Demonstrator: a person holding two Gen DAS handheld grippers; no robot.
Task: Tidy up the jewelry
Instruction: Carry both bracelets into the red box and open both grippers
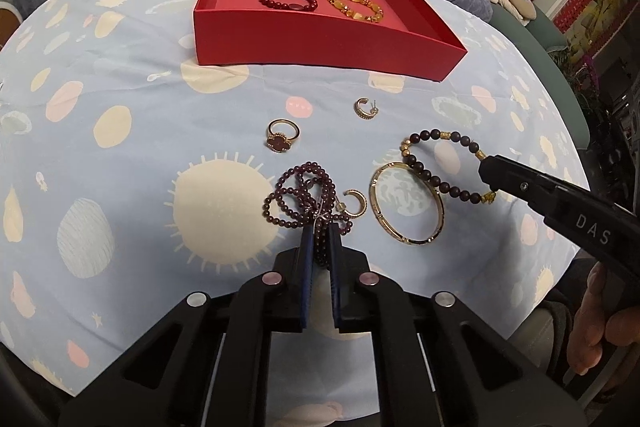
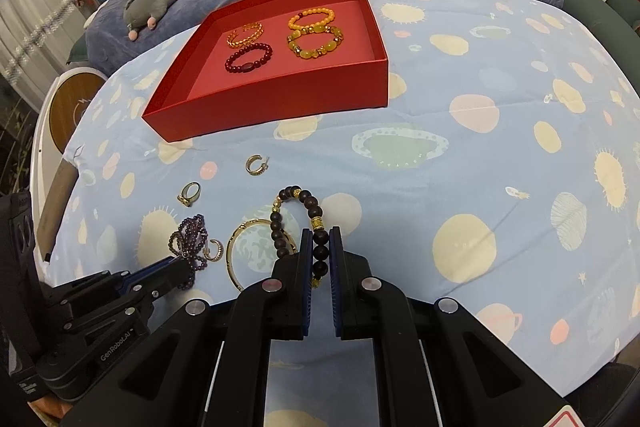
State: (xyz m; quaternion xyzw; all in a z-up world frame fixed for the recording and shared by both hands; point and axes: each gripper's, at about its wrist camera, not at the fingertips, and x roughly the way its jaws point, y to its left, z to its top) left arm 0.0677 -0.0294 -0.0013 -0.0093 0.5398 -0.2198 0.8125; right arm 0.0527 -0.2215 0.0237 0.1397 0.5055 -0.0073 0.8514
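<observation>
Lifting straight up is wise, I think, since the left gripper (image 1: pixel 319 241) is clamped on the purple beads (image 1: pixel 304 201) and the right gripper (image 2: pixel 320 247) on the dark bracelet (image 2: pixel 298 223), which overlaps the bangle (image 1: pixel 408 205) on the cloth (image 1: pixel 120 147), well short of the box (image 1: pixel 320 39).

Black left gripper (image 1: pixel 320 239) with blue-lined jaws, silver round screws

- Red box (image 1: pixel 320 39): matt cardboard.
- Gold bangle (image 1: pixel 406 205): shiny, smooth metal.
- Dark bead bracelet (image 2: pixel 298 223): matt, wood-like beads.
- Planet-print tablecloth (image 1: pixel 120 155): soft, matt cloth.
</observation>
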